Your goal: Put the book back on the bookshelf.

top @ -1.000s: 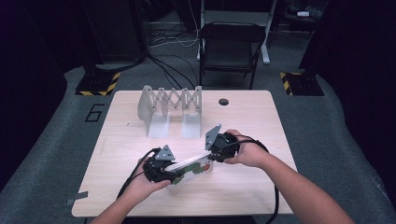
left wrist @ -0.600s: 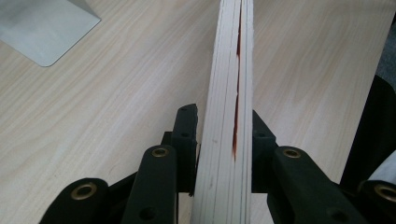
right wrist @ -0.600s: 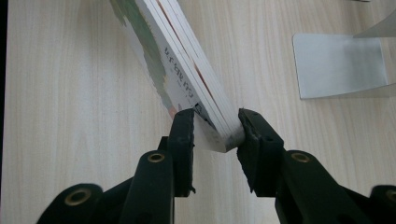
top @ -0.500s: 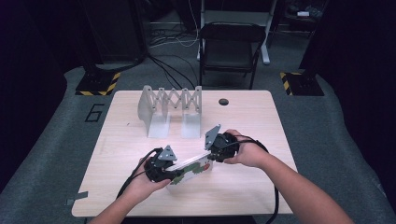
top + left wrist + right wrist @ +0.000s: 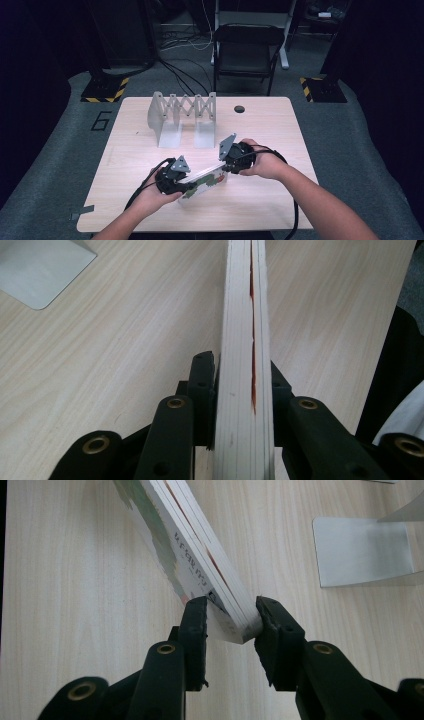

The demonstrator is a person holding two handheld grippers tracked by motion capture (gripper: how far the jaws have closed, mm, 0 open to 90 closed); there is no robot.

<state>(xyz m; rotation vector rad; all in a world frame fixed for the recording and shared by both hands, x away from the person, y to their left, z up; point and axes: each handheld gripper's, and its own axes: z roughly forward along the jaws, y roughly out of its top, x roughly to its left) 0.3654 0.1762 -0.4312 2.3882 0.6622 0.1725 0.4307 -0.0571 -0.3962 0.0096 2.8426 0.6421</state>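
White thick-paged board book (image 5: 205, 179), green and red cover, stands on edge.

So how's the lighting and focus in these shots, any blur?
High view: the table is brightly lit, the room around it dark, the picture slightly soft. Left gripper view: the book is sharp up close. Right gripper view: the metal stand's base looks pale, slightly washed out.

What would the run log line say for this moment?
left gripper: shut on book | right gripper: shut on book's other end | book: on edge above table | rack: behind
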